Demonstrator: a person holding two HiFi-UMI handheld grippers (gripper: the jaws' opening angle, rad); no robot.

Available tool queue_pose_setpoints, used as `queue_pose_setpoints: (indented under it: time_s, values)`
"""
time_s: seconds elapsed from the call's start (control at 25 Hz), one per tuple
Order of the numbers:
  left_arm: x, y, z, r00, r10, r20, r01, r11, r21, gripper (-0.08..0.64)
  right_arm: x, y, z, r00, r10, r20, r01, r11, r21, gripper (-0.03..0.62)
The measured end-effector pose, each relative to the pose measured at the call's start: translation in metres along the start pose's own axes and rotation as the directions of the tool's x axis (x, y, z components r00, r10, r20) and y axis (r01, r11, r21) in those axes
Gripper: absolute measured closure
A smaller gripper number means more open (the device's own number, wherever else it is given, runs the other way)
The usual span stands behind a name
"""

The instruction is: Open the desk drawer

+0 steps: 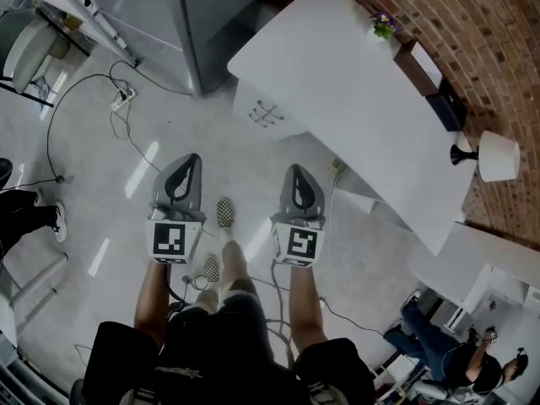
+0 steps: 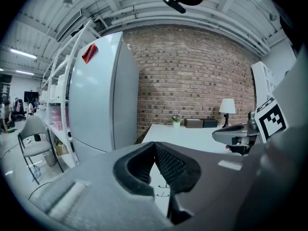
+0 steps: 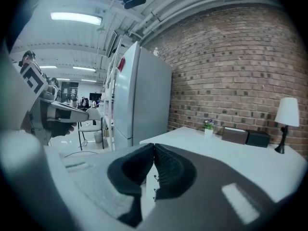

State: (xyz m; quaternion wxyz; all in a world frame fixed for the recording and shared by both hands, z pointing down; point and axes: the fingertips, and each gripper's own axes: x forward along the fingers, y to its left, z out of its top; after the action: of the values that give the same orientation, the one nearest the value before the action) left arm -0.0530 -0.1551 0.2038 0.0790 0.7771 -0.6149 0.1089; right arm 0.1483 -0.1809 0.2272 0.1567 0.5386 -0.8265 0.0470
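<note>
Left gripper [image 1: 192,160] and right gripper [image 1: 296,170]: fingers pressed together, nothing between them. Both aimed toward the bench [image 1: 337,83] drawers [image 1: 266,113], well apart from them. Looks like the approach stage.

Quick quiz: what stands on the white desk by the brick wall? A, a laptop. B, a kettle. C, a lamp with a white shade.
C: a lamp with a white shade stands at one end of the white desk, close to the brick wall.
</note>
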Motion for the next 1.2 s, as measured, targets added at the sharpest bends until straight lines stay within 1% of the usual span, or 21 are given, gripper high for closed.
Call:
queue_pose_setpoints:
  time_s: [0.2,0.44,0.76,0.96,1.04,1.16,1.2]
  values:
    - [0.038,0.014,-0.046,1.0,0.018,-0.025,-0.018,1.0,-0.014,0.549,0.045,0.002,-0.036,1.0,0.019,-0.004,-0.019,1.0,-0.007,0.586]
    - [0.075,0.029,-0.096,0.998,0.035,-0.049,-0.037,0.999,-0.028,0.549,0.086,0.007,-0.09,0.998,0.045,-0.045,-0.046,0.999,-0.022,0.586]
    - [0.108,0.03,-0.173,0.996,0.005,-0.092,-0.005,1.0,0.0,0.549,0.13,0.008,-0.166,0.994,0.048,-0.098,-0.052,0.998,-0.039,0.586]
    - [0.122,0.026,-0.228,0.993,-0.011,-0.116,0.01,1.0,-0.015,0.549,0.15,0.013,-0.215,0.99,0.054,-0.128,-0.061,0.997,-0.053,0.586]
    - [0.127,0.024,-0.248,0.993,-0.016,-0.119,0.013,1.0,-0.023,0.549,0.157,0.015,-0.234,0.989,0.057,-0.138,-0.067,0.995,-0.072,0.586]
    - [0.136,0.02,-0.278,0.99,-0.023,-0.137,0.02,0.999,-0.03,0.549,0.169,0.018,-0.262,0.984,0.057,-0.168,-0.081,0.987,-0.14,0.581]
    - [0.14,0.02,-0.288,0.99,-0.028,-0.141,0.024,0.999,-0.028,0.549,0.174,0.02,-0.271,0.982,0.059,-0.179,-0.089,0.983,-0.162,0.553]
